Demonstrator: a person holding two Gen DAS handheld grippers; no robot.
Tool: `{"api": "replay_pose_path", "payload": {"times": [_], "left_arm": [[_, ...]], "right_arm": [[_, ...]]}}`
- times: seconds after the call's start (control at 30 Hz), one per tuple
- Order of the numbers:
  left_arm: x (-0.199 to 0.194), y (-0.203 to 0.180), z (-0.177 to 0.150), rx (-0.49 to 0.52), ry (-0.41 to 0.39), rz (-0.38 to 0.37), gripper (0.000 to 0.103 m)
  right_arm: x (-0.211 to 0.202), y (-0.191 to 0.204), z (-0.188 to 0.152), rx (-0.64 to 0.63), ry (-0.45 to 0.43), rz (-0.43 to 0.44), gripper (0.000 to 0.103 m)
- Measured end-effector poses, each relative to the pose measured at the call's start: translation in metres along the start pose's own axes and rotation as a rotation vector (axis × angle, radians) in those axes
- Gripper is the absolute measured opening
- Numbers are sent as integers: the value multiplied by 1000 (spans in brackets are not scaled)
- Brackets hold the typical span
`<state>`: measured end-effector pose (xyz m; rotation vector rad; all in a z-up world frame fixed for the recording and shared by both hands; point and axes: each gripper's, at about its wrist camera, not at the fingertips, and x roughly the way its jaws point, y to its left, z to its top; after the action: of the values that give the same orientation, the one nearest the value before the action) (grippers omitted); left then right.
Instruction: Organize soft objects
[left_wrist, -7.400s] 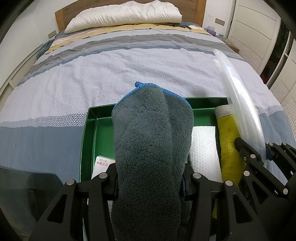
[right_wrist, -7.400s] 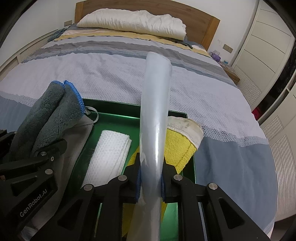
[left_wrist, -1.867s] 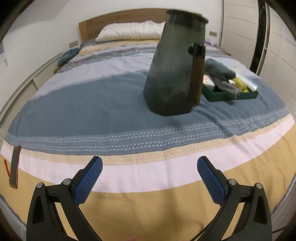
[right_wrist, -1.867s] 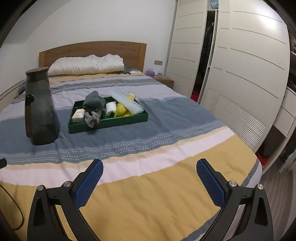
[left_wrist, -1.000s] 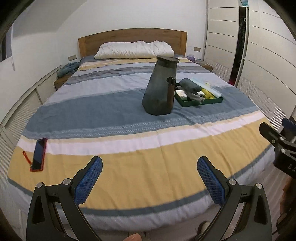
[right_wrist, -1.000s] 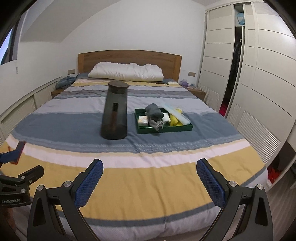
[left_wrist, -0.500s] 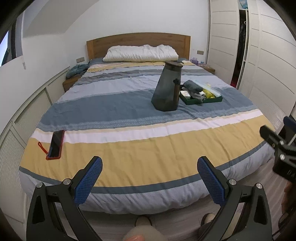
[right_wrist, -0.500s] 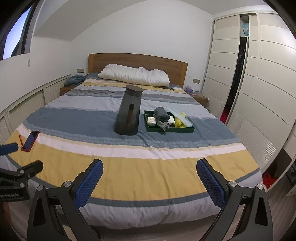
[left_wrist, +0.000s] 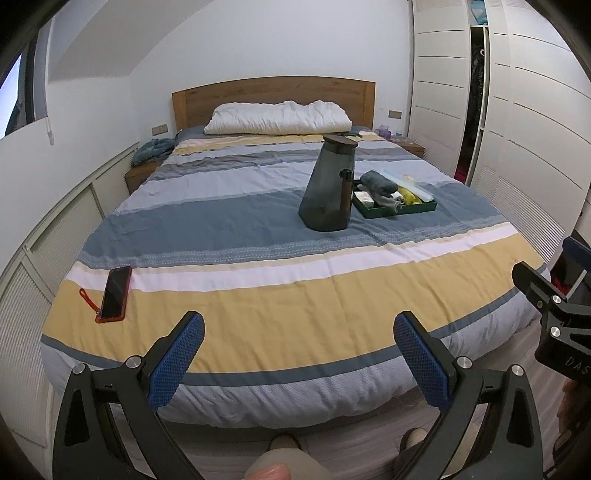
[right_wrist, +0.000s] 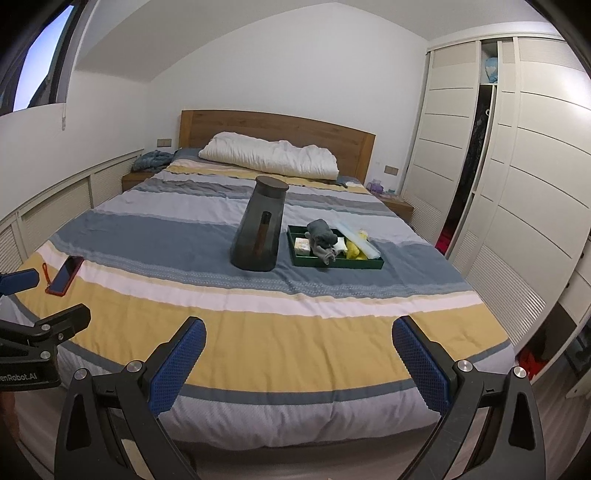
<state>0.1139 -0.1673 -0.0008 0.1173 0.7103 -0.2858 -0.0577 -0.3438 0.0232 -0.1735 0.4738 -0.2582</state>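
In the left wrist view, the left gripper (left_wrist: 297, 347) stood at the foot of the bed (left_wrist: 280, 295), its jaws spread wide and holding nothing. The green tray (left_wrist: 400, 211) sat right of centre in the frame, well apart from the gripper, with a grey towel (left_wrist: 376, 183), a yellow cloth (left_wrist: 409, 195) and a clear plastic sleeve (left_wrist: 408, 183) inside. A dark smoked pitcher (left_wrist: 328, 188) stood just beside the tray's left side, and a red-cased phone (left_wrist: 115, 288) lay at lower left.

In the right wrist view, the right gripper (right_wrist: 298, 349) also gaped wide and empty. The tray (right_wrist: 334, 263) sat right of centre, the grey towel (right_wrist: 320, 233) heaped high and sagging over the front wall, the pitcher (right_wrist: 260, 229) just to its left.

I judged that the overhanging towel might slide onto the bedspread if the mattress were jolted, and that the tall pitcher might tip on such soft footing.
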Motion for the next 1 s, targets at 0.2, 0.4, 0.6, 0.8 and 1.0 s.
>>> {"api": "replay_pose_path", "payload": {"times": [0.2,0.4,0.6,0.8,1.0], "left_arm": [[-2,-1,-1,3,-2,-7,100],[-6,-3,-2,4,-7,-5,100],[-7,-6,-4,7,-10,6,100],[-7,-8,-8,14,-12,20,100],[-11,-8,-10,4,-5,15,100]], "right_arm": [[-1,0,-1,-4,-9,-11,103],[0,3,-3,6,-9,-12,103],[1,5,-6,4,-1,-18,103],[3,5,-9,10,2,-29,103],[-3,4,-14,15,-5,-48,103]]}}
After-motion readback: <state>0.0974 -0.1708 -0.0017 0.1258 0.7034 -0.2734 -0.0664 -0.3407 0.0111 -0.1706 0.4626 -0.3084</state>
